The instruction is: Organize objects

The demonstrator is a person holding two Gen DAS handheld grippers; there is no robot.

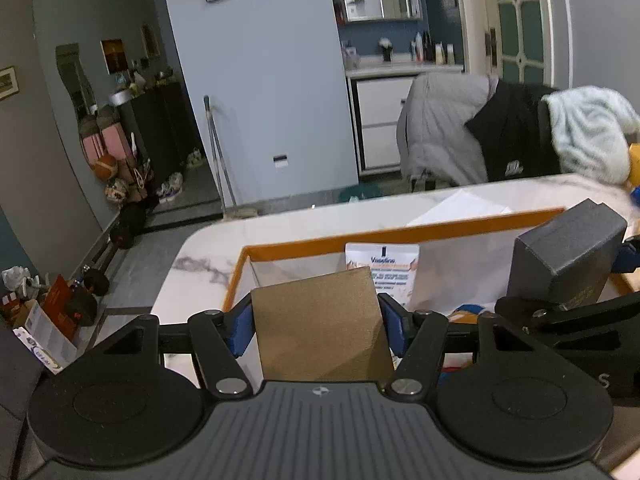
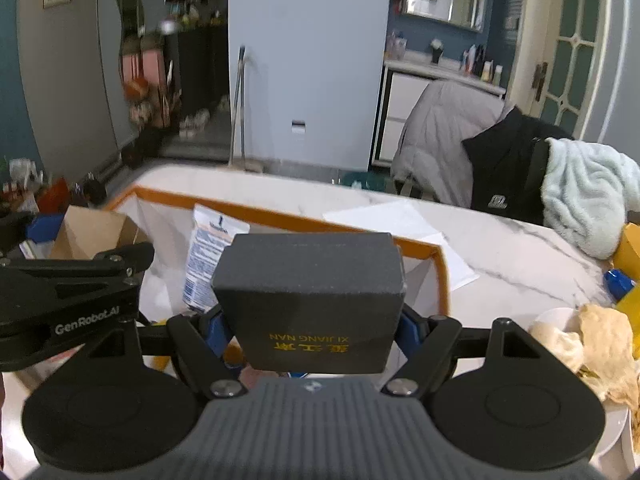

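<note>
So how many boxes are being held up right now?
2. A brown cardboard box is clamped in the left gripper, and a dark grey box in the right gripper, both above the orange-rimmed bin. More may lie hidden inside it.

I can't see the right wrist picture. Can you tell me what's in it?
The right gripper clamps a dark grey box with gold lettering above an orange-rimmed bin on a white marble table. The left gripper holds a brown cardboard box alongside.
</note>
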